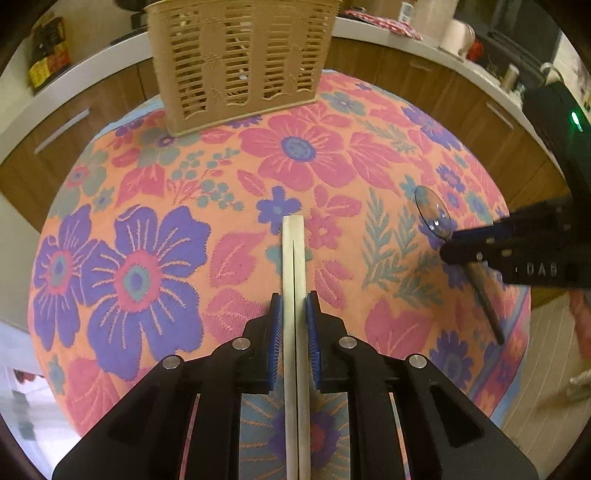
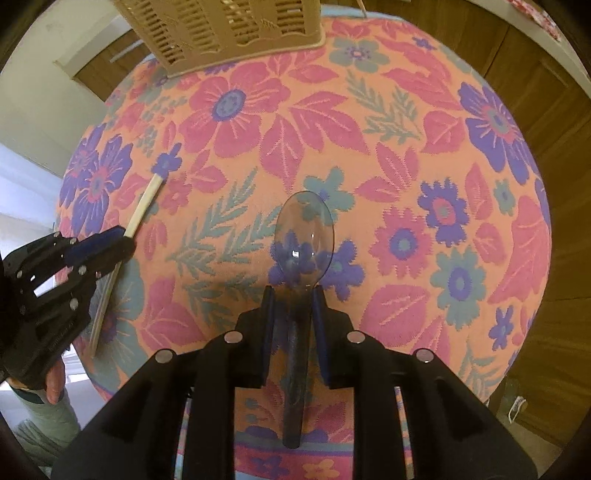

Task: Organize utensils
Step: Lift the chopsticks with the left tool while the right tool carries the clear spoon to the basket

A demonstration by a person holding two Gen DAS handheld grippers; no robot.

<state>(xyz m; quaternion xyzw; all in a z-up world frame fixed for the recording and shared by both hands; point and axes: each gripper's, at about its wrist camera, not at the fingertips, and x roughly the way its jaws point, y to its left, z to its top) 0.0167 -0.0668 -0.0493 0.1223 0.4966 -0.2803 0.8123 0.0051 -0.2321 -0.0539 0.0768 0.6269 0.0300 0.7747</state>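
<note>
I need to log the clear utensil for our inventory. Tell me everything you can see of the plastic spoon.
The plastic spoon is clear and smoky-tinted, so the floral tablecloth shows through its oval bowl. The handle looks darker and narrow, with a rounded end. It runs along the right tongs, bowl pointing away toward the beige slotted basket at the table's far side. The blue pads flank its neck, where the handle meets the bowl. From the left wrist view it lies low over the cloth; whether it rests on it I cannot tell.

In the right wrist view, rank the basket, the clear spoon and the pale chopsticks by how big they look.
1. basket, largest, though cut off by the top edge.
2. clear spoon, enlarged by nearness to the camera.
3. pale chopsticks, thinnest and partly hidden by the left gripper; their length looks close to the spoon's, so that order is unsure.
</note>
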